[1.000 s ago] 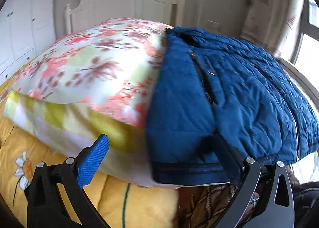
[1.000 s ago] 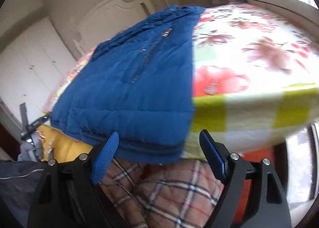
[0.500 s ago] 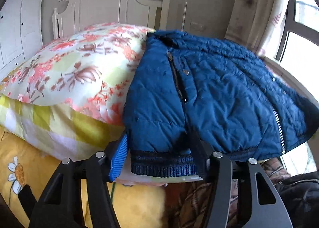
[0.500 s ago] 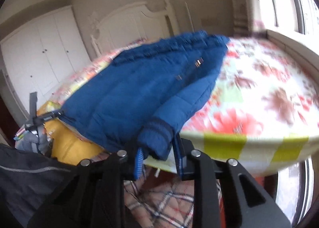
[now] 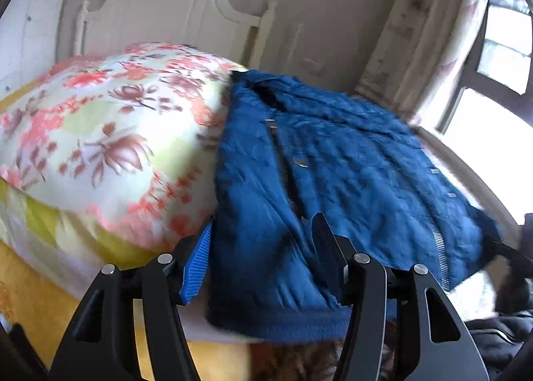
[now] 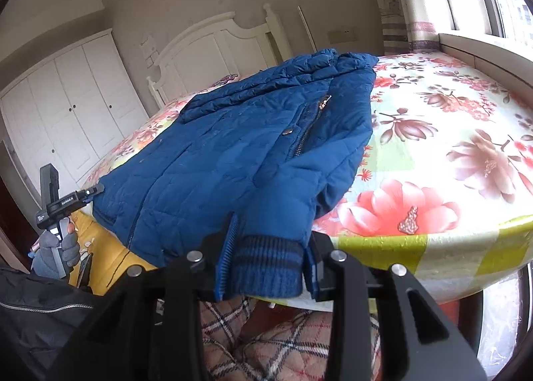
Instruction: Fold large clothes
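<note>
A blue quilted jacket (image 5: 349, 161) lies front-up on the floral bed cover (image 5: 100, 131), collar toward the headboard. In the left wrist view my left gripper (image 5: 263, 241) is shut on the end of one sleeve (image 5: 266, 281), whose ribbed cuff hangs below the pads. From the right wrist the jacket (image 6: 216, 154) spreads to the left, and my right gripper (image 6: 269, 247) grips the striped knit cuff (image 6: 266, 267) of the other sleeve. Its jaws are easing open a little, but the pads still press on the cuff. Both sleeve ends are raised just off the bed's near edge.
White headboard (image 6: 213, 47) and wardrobe doors (image 6: 66, 107) stand at the far side. A window ledge (image 6: 483, 51) runs along the bed's right. A gloved hand (image 6: 50, 251) grips the other gripper's handle at left. Plaid fabric (image 6: 283, 341) and a yellow blanket (image 5: 33, 297) lie below the bed edge.
Both grippers went from wide open at the jacket's near edge to closed on a sleeve end each. Both have risen slightly, lifting the sleeve ends.
</note>
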The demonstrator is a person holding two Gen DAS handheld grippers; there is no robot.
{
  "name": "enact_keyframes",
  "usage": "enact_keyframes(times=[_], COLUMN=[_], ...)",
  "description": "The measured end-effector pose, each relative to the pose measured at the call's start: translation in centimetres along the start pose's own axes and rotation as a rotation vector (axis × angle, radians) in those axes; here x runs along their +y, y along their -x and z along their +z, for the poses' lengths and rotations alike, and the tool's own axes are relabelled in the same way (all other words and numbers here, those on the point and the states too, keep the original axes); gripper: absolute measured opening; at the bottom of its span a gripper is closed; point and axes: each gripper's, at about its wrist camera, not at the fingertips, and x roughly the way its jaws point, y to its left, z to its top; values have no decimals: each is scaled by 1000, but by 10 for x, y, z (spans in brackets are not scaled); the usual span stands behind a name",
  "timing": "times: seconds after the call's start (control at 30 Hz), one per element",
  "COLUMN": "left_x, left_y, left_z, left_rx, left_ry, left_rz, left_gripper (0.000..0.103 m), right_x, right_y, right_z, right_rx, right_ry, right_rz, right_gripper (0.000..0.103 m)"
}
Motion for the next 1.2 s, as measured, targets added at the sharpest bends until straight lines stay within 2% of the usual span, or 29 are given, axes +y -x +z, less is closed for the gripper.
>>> enact_keyframes(times=[0.03, 0.07, 0.1, 0.17, 0.27, 0.3, 0.33, 0.37, 0.43, 0.53, 0.6, 0.67, 0.7, 0.73, 0.77, 0.8, 0.83, 0.87, 0.97, 1.03, 1.1, 1.2], left_x=[1, 6, 10, 16, 7, 3, 1, -3, -10, -3, -2, -14, -19, -23, -23, -22, -20, -18, -17, -26, -29, -25], left_y=[-5, -12, -16, -23, -23, -20, -19, -15, -12, -15, -16, -18, -21, -20, -17, -14, -10, -8, 14, 45, 74, 119], left_z=[2, 5, 8, 12, 12, 10, 9, 7, 3, 3, 3, 2, 2, 1, 0, 0, -1, -1, -9, -16, -17, -3], left_rx=[7, 21, 25, 42, 59, 59, 76, 71, 64, 62, 47, 60, 68, 75, 78, 78, 78, 81, 96, 90, 61, -35], left_ry=[-1, 10, 25, 42, -19, -39, -36, -44, -80, -38, -18, -64, -85, -90, -77, -59, -45, -37, -18, -34, -11, 72], left_rz=[28, 51, 56, 32, 30, -12, -71, -57, -22, -29, -23, 1, 6, 3, -12, -25, -40, -39, -113, -150, -203, -317], left_gripper=[54, 60, 67, 74, 73, 56, 55, 48, 48, 49, 57, 58, 54, 46, 32, 23, 18, 8, 7, 7, 7, 7], right_x=[-1, -2, -2, -3, -4, -5, -5, -5, -3, -3, -6, -10, -10, -10, -10, -11, -13, -16, -19, -18, -13, -1], right_y=[-1, -2, -1, -2, -3, -3, -5, -6, -9, -8, -5, -4, -4, -5, -5, -4, -3, 1, 19, 35, 62, 107], right_z=[0, -1, -1, 0, 1, 1, 1, 2, 3, 3, 2, 2, 2, 2, 2, 2, 1, -1, -6, -9, -13, -15], right_rx=[1, 0, -4, -4, -7, -9, -11, -12, -10, 3, 4, -1, -3, -6, -6, -2, 6, 0, -36, -49, -60, -105], right_ry=[-3, -6, -8, -7, -10, -16, -22, -26, -27, -29, -37, -52, -55, -57, -59, -64, -76, -89, -123, -126, -114, -112], right_rz=[-1, 0, 4, 3, 5, 9, 12, 14, 11, 25, 37, 48, 48, 45, 36, 26, 33, 37, 44, 57, 69, 129], right_gripper=[36, 36, 36, 37, 37, 38, 39, 39, 39, 40, 40, 39, 39, 37, 31, 22, 20, 18, 15, 15, 15, 15])
